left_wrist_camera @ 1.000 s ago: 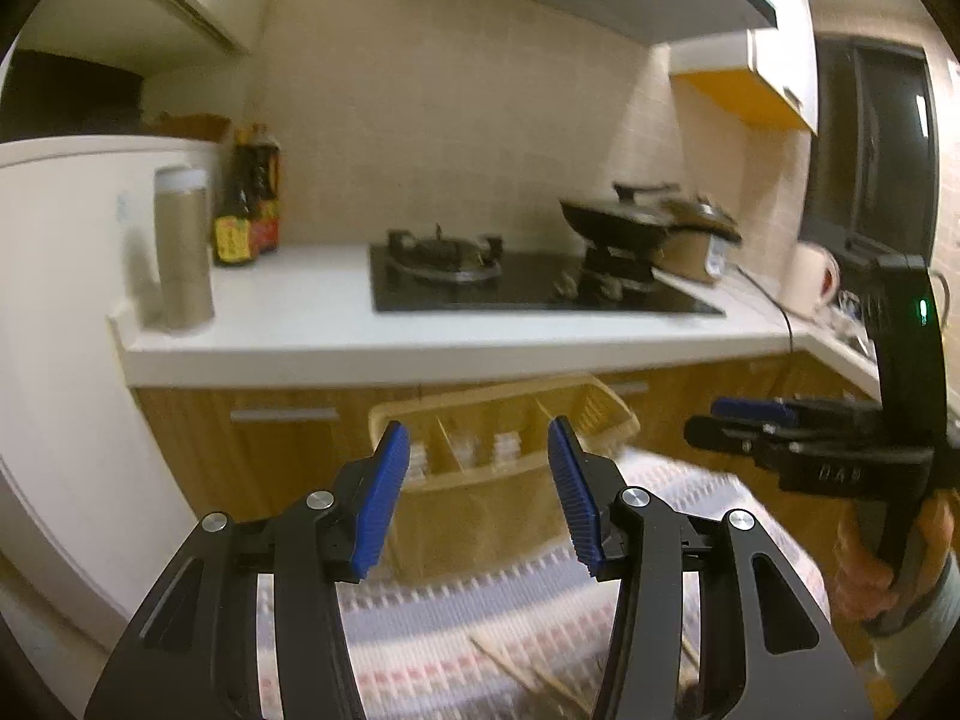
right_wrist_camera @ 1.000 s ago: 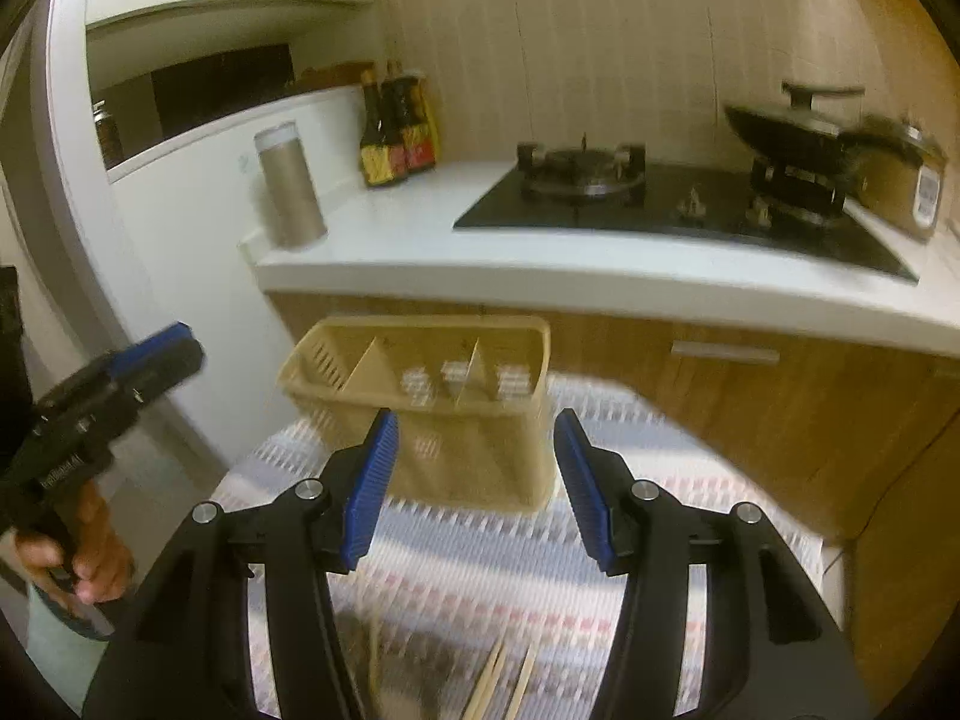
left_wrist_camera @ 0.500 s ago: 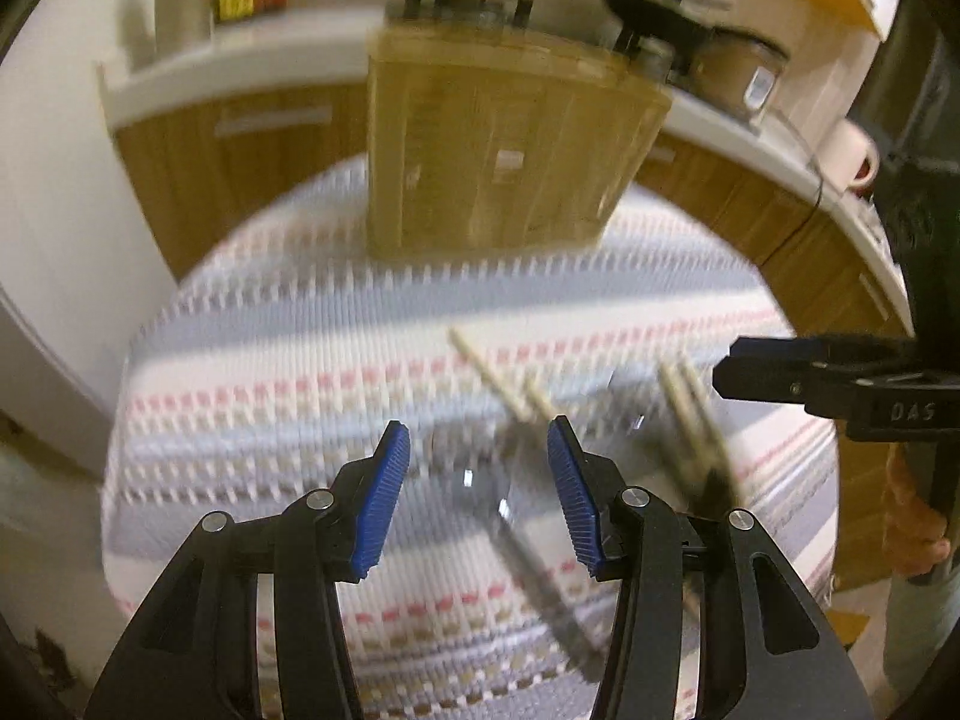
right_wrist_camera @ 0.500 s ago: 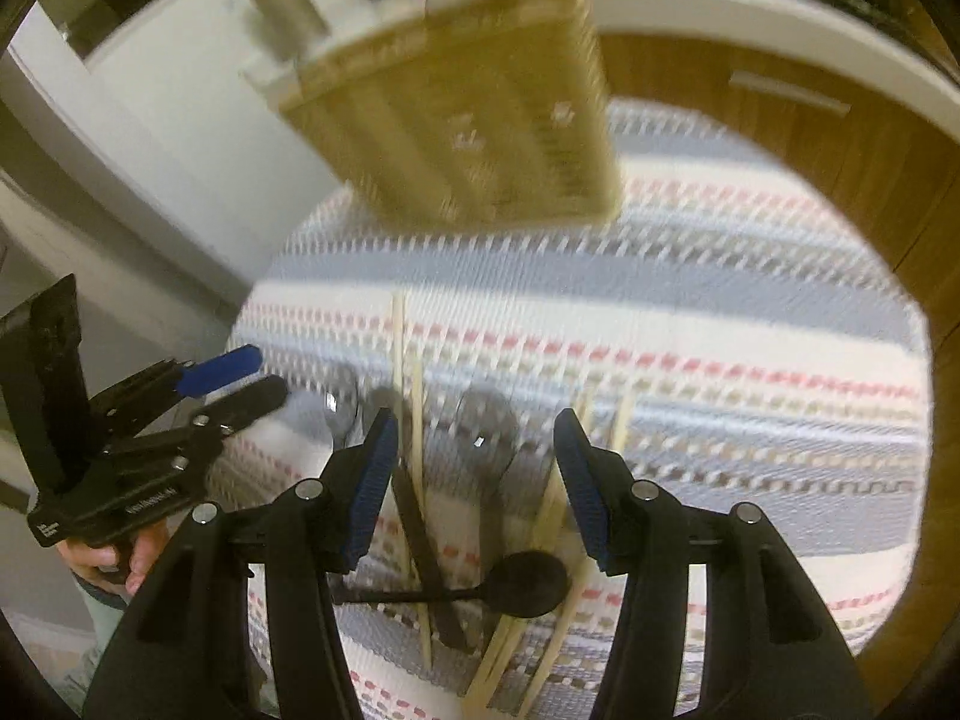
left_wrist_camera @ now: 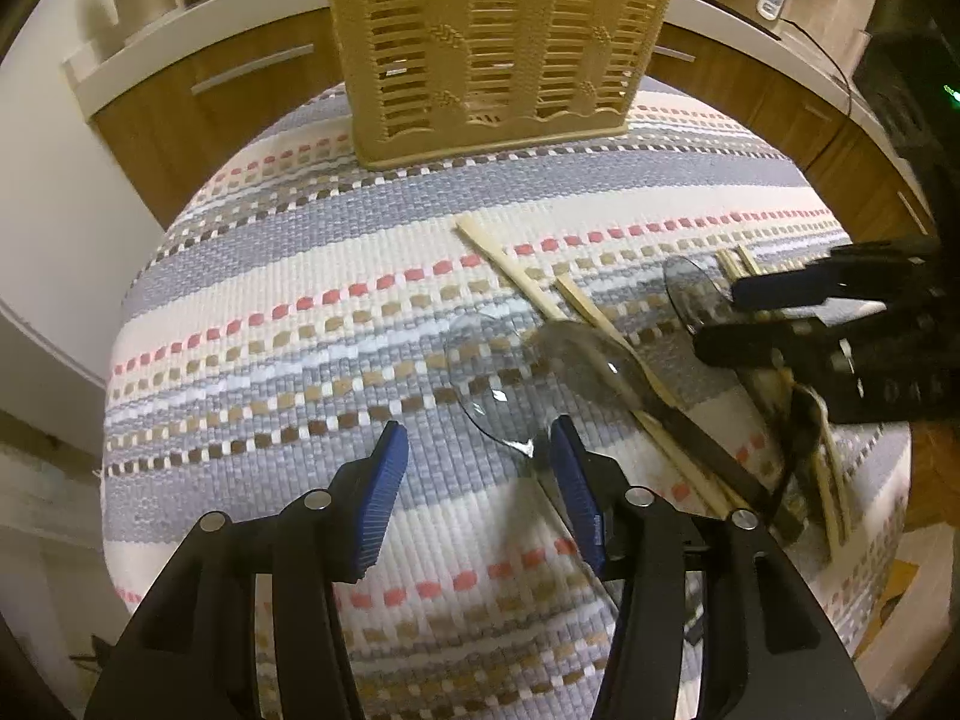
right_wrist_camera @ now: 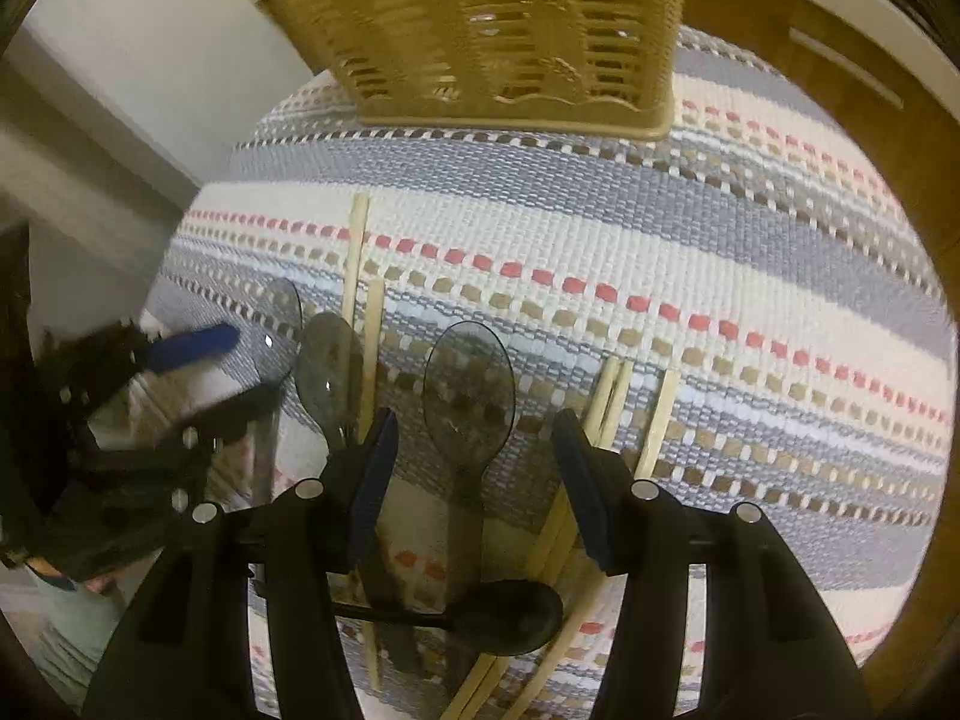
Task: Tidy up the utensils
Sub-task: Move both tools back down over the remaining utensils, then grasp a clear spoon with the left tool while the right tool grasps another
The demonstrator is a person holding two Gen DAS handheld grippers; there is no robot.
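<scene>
Several smoky clear plastic spoons and wooden chopsticks lie loose on a striped woven cloth (left_wrist_camera: 300,276). My left gripper (left_wrist_camera: 480,480) is open just above the cloth. One clear spoon (left_wrist_camera: 486,360) lies right ahead of it, its neck next to the right pad. My right gripper (right_wrist_camera: 477,480) is open too, and another clear spoon (right_wrist_camera: 468,390) lies on the cloth between its fingers, untouched. A dark spoon (right_wrist_camera: 510,618) lies crosswise under that gripper. Chopsticks (right_wrist_camera: 612,396) flank it. A tan slatted utensil basket (left_wrist_camera: 498,48) stands upright at the far edge of the cloth.
Wooden cabinet fronts (left_wrist_camera: 198,90) and a white counter ring the small round table. The right gripper (left_wrist_camera: 840,312) hovers over the utensil pile in the left wrist view; the left gripper (right_wrist_camera: 180,360) shows blurred at the left of the right wrist view. A white wall (left_wrist_camera: 54,180) stands left.
Both grippers tipped from facing the counter to pointing down at the cloth and sank close to the utensils. The basket has slid to the top of both views. The jaws kept their spacing.
</scene>
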